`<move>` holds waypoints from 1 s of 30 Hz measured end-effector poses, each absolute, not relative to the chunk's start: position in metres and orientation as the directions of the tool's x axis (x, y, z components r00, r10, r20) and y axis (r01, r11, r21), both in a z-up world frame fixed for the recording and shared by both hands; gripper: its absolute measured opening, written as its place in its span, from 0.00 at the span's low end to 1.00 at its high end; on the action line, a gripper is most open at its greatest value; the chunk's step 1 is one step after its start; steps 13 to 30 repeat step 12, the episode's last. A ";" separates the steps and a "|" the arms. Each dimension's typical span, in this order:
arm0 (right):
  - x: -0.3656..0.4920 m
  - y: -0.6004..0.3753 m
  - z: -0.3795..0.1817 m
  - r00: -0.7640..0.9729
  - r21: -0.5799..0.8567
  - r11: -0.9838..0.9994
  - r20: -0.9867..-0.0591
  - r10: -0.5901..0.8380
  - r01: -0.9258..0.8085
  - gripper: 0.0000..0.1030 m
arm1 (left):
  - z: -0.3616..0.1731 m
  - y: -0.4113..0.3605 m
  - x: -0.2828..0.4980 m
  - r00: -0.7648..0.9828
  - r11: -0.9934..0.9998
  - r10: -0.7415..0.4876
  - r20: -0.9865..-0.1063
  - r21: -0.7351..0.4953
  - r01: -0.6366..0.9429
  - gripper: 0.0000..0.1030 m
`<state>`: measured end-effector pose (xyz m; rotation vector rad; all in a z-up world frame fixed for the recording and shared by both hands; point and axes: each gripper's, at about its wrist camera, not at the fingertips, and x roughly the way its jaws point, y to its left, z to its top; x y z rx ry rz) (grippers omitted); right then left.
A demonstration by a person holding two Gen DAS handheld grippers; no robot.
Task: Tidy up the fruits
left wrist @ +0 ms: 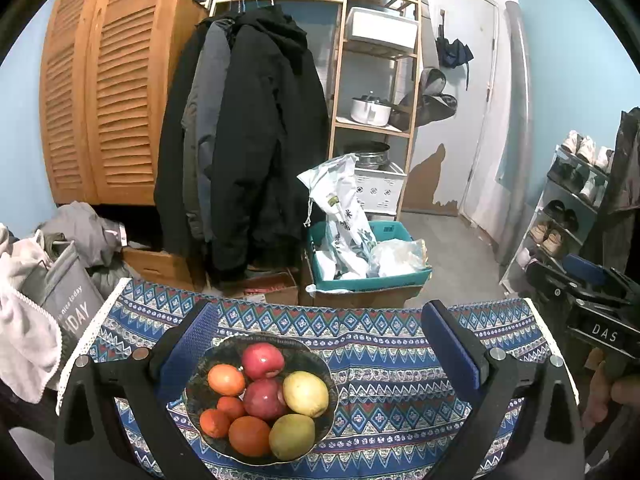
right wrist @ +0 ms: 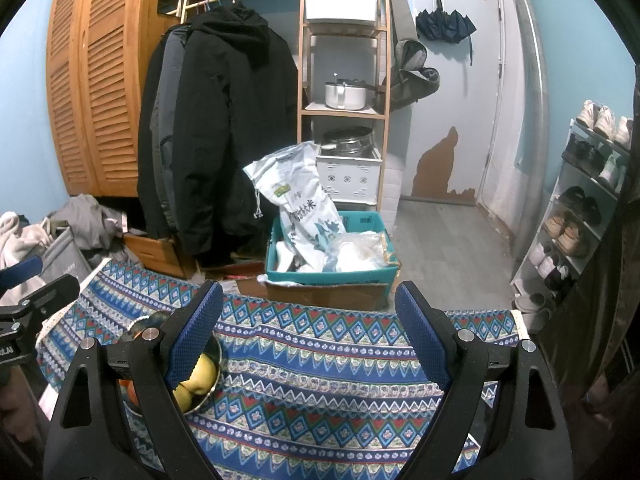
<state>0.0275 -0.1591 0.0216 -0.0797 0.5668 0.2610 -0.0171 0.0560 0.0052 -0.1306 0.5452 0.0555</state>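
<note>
Left hand-held gripper (left wrist: pixel 320 332): jaws spread wide, nothing between the blue pads (left wrist: pixel 192 344); poised above the desk, the bowl seen between the fingers toward the left one.

Right hand-held gripper (right wrist: pixel 310 324): jaws wide apart, nothing held; only bare cloth between the fingers. The bowl lies behind its left finger, partly hidden.

Desk (left wrist: pixel 400 360): covered by a blue patterned cloth with a white lace edge.

Bowl (left wrist: pixel 324 376): dark, patterned, wavy rim; stands on the cloth at the near left of the desk. It holds all the fruit in view, heaped and touching:
- red apples (left wrist: pixel 262 360), two, at the far side and the middle;
- oranges (left wrist: pixel 226 379), four, along the left and near side, sizes varying;
- yellow fruits (left wrist: pixel 306 393), two, on the right and near right; kind cannot be told.

Left of the desk: grey fabric bin (left wrist: pixel 68 292) with white lettering, pale and grey clothing heaped around it.

Beyond the far edge, on the floor: cardboard box carrying a teal crate (left wrist: pixel 360 280) with a printed white sack and plastic bags.

Further back: dark coats (left wrist: pixel 248 128) on a rail beside louvred wooden doors (left wrist: pixel 100 92); wooden shelf unit (left wrist: pixel 376 80) with a white pot, metal pan and white bins.

Right side: shoe rack (left wrist: pixel 568 208) with shoes; white door with a folded umbrella hanging by it.
</note>
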 end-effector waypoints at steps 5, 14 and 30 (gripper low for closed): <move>0.027 -0.159 0.021 0.812 -0.003 0.964 -0.540 0.222 -0.266 0.84 | 0.004 0.055 -0.017 0.853 0.990 0.015 -0.522 -0.114 -0.087 0.99; 0.027 -0.159 0.021 0.812 -0.004 0.964 -0.540 0.222 -0.266 0.84 | 0.003 0.055 -0.017 0.850 0.989 0.012 -0.527 -0.120 -0.089 0.99; 0.027 -0.159 0.021 0.812 -0.004 0.964 -0.540 0.222 -0.266 0.84 | 0.003 0.055 -0.017 0.850 0.989 0.012 -0.527 -0.120 -0.089 0.99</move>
